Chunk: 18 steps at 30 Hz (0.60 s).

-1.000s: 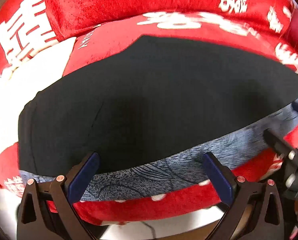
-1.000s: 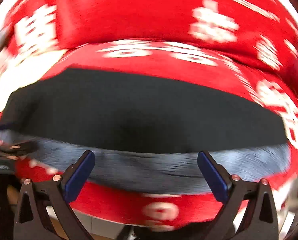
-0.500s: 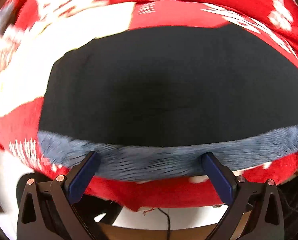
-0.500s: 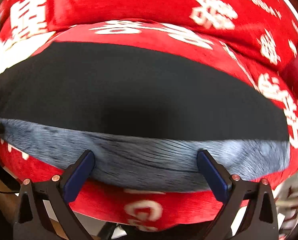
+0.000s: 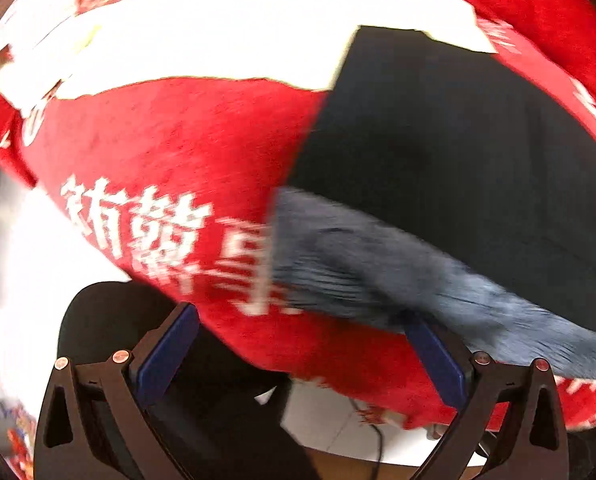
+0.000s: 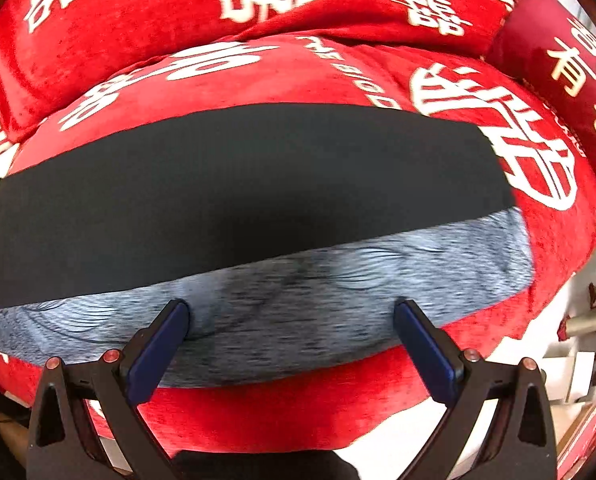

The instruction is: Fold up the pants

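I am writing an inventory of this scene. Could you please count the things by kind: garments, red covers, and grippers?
Pants, black with a grey fuzzy band: 1
Red cover with white characters: 1
Grippers, both open: 2, left gripper and right gripper
Total: 4

Left gripper (image 5: 301,350), right gripper (image 6: 292,336): black triangle-shaped arms, dark blue finger pads (image 6: 156,354), small round copper screws.

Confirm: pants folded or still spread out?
Folded at least once: the pants lie flat on the red cover, black layer doubled over, grey fleecy lining showing along the near edge.
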Available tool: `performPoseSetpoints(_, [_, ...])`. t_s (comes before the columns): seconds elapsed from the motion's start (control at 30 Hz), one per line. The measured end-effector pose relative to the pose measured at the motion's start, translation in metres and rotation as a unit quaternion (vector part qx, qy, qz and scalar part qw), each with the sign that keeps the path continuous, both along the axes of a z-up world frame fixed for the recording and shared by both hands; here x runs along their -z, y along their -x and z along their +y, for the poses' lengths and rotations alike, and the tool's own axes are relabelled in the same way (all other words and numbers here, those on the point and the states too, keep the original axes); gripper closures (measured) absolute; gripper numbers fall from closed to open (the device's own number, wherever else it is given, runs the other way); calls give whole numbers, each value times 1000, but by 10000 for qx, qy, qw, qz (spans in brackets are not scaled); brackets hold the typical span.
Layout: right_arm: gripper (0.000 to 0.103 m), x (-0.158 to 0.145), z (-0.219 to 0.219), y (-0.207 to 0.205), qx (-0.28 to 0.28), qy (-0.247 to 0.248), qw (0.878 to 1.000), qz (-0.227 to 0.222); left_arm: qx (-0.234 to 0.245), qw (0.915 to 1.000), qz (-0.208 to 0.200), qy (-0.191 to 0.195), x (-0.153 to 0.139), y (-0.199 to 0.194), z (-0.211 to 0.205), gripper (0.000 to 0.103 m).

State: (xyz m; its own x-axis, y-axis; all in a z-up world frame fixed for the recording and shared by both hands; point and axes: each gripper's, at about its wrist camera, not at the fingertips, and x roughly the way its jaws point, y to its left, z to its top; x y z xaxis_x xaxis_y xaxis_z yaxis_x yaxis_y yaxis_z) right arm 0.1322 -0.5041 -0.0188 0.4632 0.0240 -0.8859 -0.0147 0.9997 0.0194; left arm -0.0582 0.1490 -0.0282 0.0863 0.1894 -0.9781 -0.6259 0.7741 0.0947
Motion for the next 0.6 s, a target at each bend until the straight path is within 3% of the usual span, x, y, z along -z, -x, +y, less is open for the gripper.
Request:
performPoseSetpoints(0.1, [0, 0, -23, -2, 316, 41, 9995, 16, -146, 9998, -129, 95, -6, 8, 13, 0])
performPoseSetpoints(0.3, [0, -12, -75, 3, 1292, 619, 9897, 31, 294, 9979, -504, -269, -45, -11, -6, 0])
performPoseSetpoints(0.37, [0, -18, -91, 6, 1563, 541, 9862, -103, 573, 9954, -725, -238, -58, -26, -20, 0])
performPoseSetpoints(0.47, [0, -15, -88, 2, 1232, -29, 9923, -132, 1089, 9903, -847, -157, -67, -58, -51, 0])
performPoseSetpoints(0.53, [0, -9, -80, -1, 938, 74, 9955, -139, 1358, 9872, -831, -12, -65, -84, -71, 0])
performPoseSetpoints(0.6, [0, 3, -90, -5, 1062, 194, 9942, -21, 1460, 9862, -771, 93, -61, -93, -83, 0])
